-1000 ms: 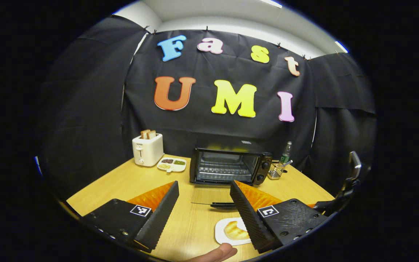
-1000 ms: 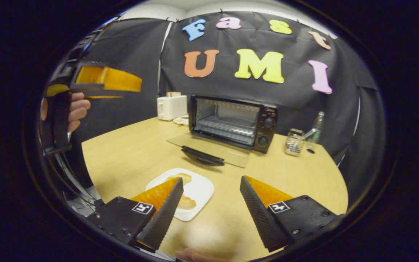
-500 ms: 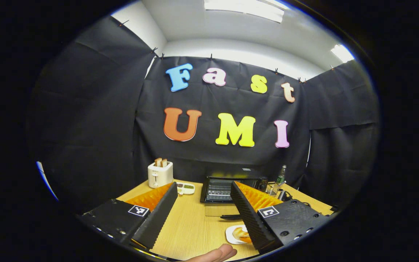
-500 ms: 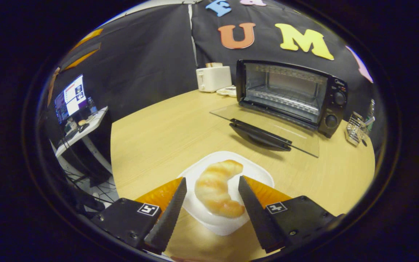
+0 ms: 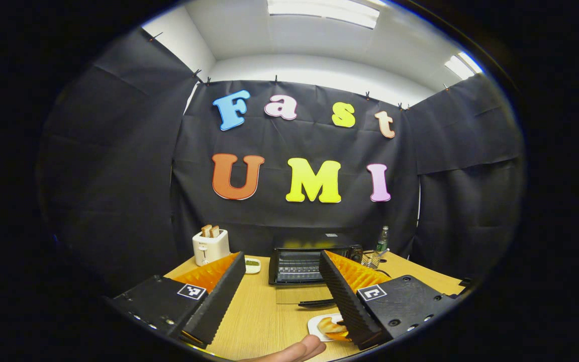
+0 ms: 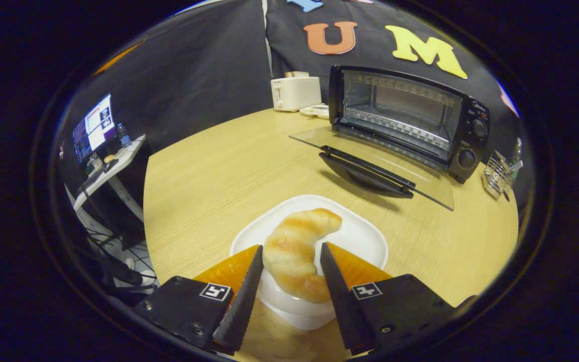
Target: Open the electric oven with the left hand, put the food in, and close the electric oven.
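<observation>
Nearest, lower centre of the right gripper view: your right gripper (image 6: 287, 261), fingers drawn in on either flank of the golden-brown, curved croissant (image 6: 297, 251). Contact looks close or just made; you cannot yet count it as a firm pinch.

Item: croissant, lying on the white rounded-square plate (image 6: 365, 241), lower centre. Judged light, soft and flaky, crushable; take it across the thick middle with gentle pressure, not by the thin tips.

Next, lower part of the left gripper view: your left gripper (image 5: 282, 281), jaws wide apart and holding nothing, raised well back from the table, with a fingertip (image 5: 294, 349) at the bottom edge.

Farther, upper right of the right gripper view: black electric oven (image 6: 410, 113), its glass door with black handle (image 6: 370, 168) lying flat open on the light wooden table (image 6: 209, 171). A white toaster (image 6: 294, 93) stands beyond, upper centre.

Change against half a second ago: the right jaws have narrowed around the croissant and come lower; the left gripper is about where it was, aim shifted slightly.
</observation>
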`<state>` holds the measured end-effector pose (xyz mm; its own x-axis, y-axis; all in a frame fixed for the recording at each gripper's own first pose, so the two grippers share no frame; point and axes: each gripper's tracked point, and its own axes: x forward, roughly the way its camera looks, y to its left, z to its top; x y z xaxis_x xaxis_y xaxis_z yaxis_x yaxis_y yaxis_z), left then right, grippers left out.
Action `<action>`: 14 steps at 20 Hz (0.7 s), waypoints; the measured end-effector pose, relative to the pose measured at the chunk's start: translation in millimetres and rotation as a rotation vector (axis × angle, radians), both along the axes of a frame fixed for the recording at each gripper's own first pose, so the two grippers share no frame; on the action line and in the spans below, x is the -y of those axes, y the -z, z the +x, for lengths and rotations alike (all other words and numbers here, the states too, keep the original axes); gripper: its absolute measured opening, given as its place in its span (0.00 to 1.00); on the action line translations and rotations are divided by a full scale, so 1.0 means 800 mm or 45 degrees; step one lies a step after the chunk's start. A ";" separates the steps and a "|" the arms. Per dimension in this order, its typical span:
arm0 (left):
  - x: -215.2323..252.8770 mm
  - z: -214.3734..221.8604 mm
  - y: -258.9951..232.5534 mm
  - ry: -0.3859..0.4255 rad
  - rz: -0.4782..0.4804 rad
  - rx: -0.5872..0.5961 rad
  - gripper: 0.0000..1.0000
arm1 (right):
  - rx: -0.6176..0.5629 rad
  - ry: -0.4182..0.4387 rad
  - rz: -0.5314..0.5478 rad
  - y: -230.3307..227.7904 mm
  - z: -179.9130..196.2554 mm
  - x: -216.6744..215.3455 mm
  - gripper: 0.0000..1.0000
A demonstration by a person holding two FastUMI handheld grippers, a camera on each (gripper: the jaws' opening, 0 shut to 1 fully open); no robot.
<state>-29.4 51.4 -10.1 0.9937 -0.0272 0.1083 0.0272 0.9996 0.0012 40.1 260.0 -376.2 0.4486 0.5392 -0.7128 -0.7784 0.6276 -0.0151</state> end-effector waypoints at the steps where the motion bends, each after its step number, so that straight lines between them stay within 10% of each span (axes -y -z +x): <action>1: 0.002 0.002 0.007 0.010 -0.010 -0.021 0.94 | -0.005 0.014 0.005 -0.001 -0.002 -0.004 0.67; 14: -0.014 0.039 0.019 0.033 -0.023 -0.059 0.94 | 0.008 0.279 0.481 -0.129 0.059 -0.061 0.54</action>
